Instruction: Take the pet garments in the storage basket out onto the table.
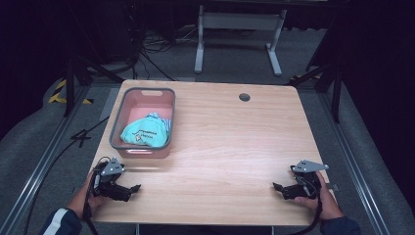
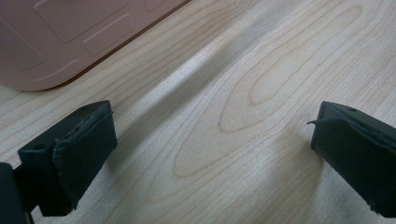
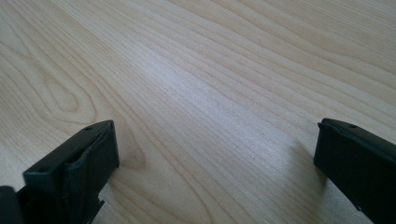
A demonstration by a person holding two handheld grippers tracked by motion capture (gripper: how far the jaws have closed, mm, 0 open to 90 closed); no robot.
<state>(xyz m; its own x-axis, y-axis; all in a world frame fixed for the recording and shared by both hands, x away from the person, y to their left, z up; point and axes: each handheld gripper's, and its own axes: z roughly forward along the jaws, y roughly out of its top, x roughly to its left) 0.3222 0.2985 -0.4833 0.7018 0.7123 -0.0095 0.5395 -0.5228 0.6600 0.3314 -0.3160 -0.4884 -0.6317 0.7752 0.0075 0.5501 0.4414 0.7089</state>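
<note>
A pink bin with a grey rim [image 1: 123, 105] stands at the table's left side. A teal cloth [image 1: 145, 131] with a small print lies bundled inside it, with a striped piece behind it. My left gripper [image 1: 132, 190] rests low near the front left corner, just below the bin, open with nothing between its jaws. In the left gripper view [image 2: 212, 140] the bin's pink wall [image 2: 70, 32] is at the upper left. My right gripper [image 1: 280, 190] sits near the front right corner, open over bare wood [image 3: 215, 154].
The light wooden table [image 1: 235, 142] has a round cable hole [image 1: 244, 97] near its far edge. Beyond the table stand a white frame's legs [image 1: 237, 29] and floor cables. Dark curtains and stands flank both sides.
</note>
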